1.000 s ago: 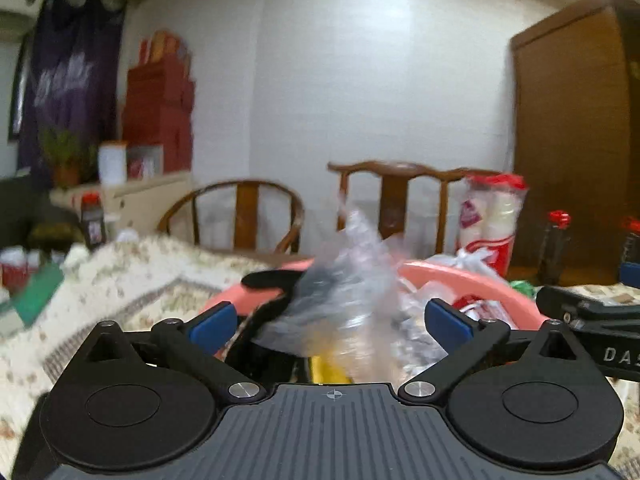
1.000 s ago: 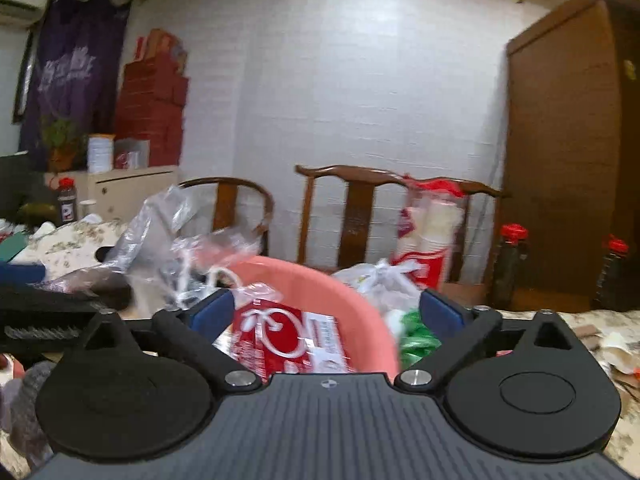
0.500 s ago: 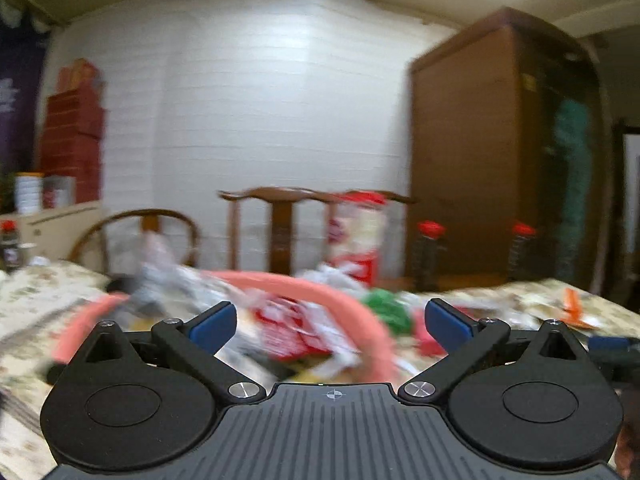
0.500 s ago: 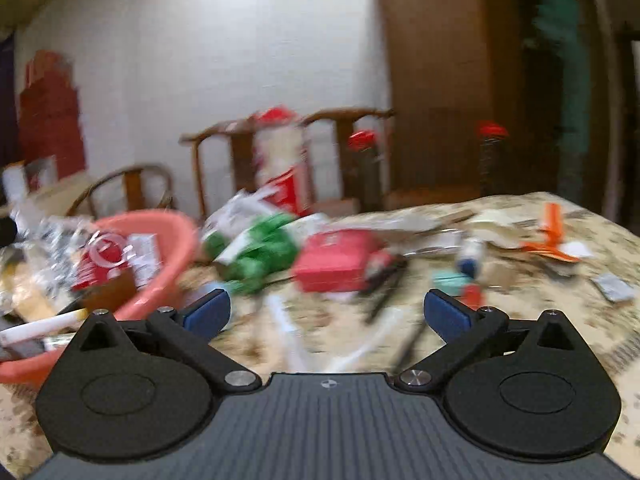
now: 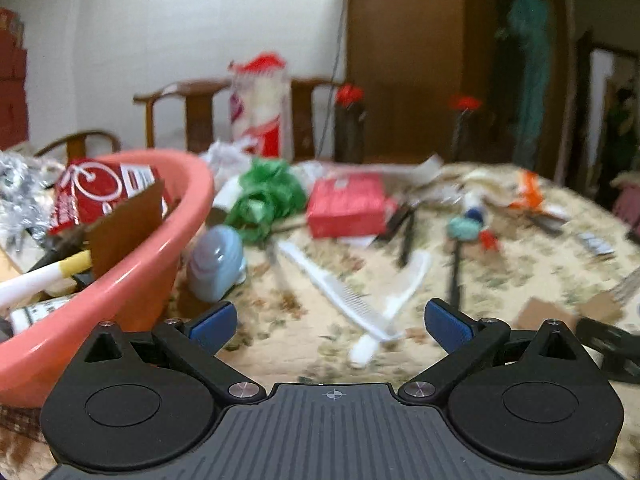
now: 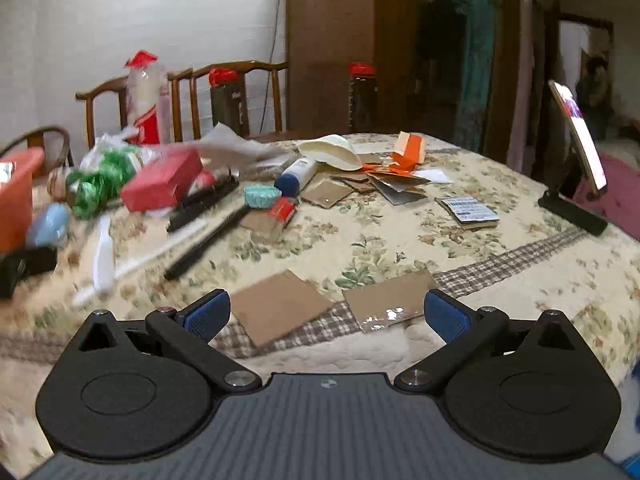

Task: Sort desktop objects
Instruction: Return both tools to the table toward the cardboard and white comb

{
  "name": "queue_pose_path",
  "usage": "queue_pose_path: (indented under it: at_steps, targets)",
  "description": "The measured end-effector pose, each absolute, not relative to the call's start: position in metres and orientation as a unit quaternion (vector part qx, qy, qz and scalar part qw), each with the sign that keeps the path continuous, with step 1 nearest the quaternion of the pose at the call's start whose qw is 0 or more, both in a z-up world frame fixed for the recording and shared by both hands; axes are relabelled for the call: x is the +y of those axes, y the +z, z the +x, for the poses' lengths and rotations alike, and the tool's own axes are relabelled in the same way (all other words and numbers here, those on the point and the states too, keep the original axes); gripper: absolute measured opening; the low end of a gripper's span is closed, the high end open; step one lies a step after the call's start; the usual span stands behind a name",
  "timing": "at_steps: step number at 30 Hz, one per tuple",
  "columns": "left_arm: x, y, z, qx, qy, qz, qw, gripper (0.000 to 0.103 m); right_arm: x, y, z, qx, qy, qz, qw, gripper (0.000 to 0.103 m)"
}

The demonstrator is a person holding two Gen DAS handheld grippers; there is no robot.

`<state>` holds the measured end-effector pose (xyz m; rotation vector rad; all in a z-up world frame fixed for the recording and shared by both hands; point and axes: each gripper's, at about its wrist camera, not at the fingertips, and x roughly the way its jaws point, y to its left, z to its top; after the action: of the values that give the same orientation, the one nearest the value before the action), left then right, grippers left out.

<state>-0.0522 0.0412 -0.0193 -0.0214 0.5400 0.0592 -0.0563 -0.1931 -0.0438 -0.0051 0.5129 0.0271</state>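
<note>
Left wrist view: left gripper (image 5: pixel 327 322) was spread wide and empty, hovering above white combs (image 5: pixel 344 296), with the pink basin (image 5: pixel 168 240) of sorted items on its left. Right wrist view: right gripper (image 6: pixel 326 314) was also wide and empty over two cardboard pieces (image 6: pixel 280 306) on the floral tablecloth (image 6: pixel 500 272); red box (image 6: pixel 162 186) sat far left.

Ahead of the right claw, two flat cardboard pieces (image 6: pixel 280 306) (image 6: pixel 390 298) are counted; beyond them, three red-capped dark bottles (image 6: pixel 228 102) (image 6: pixel 362 96). Ahead of the left claw, two white combs (image 5: pixel 336 290) (image 5: pixel 394 302) and one pink basin (image 5: pixel 132 268) are seen.
</note>
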Motion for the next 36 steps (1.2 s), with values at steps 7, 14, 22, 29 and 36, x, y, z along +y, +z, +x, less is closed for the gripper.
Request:
queue_pose_path:
  at_steps: [7,14,22,29,36]
  targets:
    - [0.043,-0.031,-0.005,0.322,0.020,-0.017,0.946,0.103,-0.202,-0.063,-0.024,0.312,0.040,0.048,0.948,0.103]
    - [0.033,-0.056,0.015,0.353,0.014,0.023,0.935,0.103,-0.182,-0.061,-0.007,0.346,0.022,-0.013,0.938,0.103]
    - [0.034,-0.059,0.030,0.348,0.018,0.010,0.937,0.103,-0.179,-0.063,0.002,0.336,0.039,-0.014,0.941,0.103]
    - [0.032,-0.057,0.024,0.328,0.003,0.013,0.945,0.084,-0.175,-0.064,-0.001,0.321,0.056,-0.020,0.945,0.093]
    - [0.025,-0.054,0.016,0.314,-0.035,0.027,0.948,0.043,-0.172,-0.062,-0.010,0.303,0.080,-0.018,0.949,0.072]
